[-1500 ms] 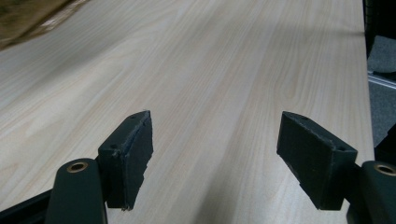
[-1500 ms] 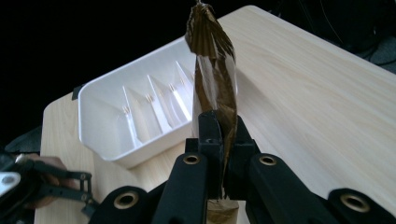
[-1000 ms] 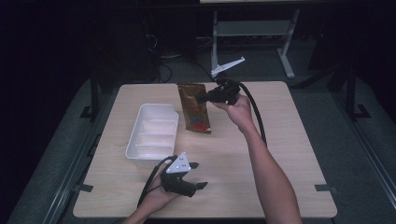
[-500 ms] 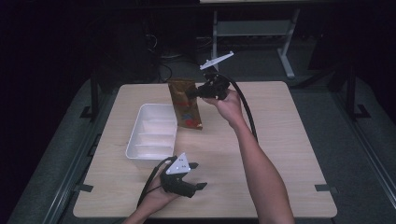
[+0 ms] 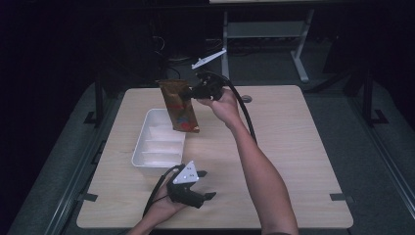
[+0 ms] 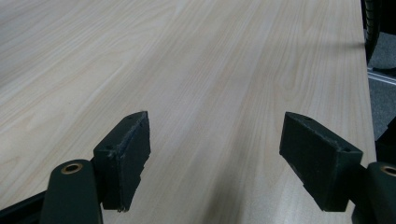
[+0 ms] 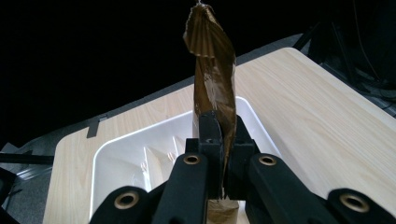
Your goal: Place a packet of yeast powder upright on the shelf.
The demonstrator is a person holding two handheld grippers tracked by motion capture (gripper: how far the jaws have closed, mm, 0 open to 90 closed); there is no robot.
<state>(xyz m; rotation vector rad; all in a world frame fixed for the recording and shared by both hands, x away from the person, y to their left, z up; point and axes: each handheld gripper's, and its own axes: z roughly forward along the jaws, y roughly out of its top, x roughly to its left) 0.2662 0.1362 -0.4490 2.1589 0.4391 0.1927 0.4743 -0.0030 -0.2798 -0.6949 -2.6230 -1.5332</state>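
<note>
- Brown, glossy foil is what the right gripper (image 5: 190, 93) has its jaws pinching: in the right gripper view the two black jaws are pressed together on the thin side of a snack pouch (image 7: 214, 88), with only the foil between them.
- The snack pouch (image 5: 178, 105) hangs in the air, clear of the table, slightly tilted, with its crimped edge uppermost in the right gripper view and a red and blue print low on its face in the high view.
- It sits over the far right corner of a white divided tray (image 5: 147, 142); in the right gripper view the tray's ribbed compartments (image 7: 154, 154) lie just behind and below the pouch.
- The person's right hand (image 5: 222, 103) holds that gripper at the far middle of the table, the forearm stretching back to the near edge and the black cable arching behind it.
- The left gripper (image 5: 203, 183) rests low at the near edge, just near of the tray, held by the left hand (image 5: 164, 205).
- Its jaws are spread wide with nothing between them; in the left gripper view, bare pale wood-grain table (image 6: 210, 70) shows between the two black pads (image 6: 126, 149).
- The table (image 5: 293, 147) is light wood, open to the right of the arm, with dark floor around it.
</note>
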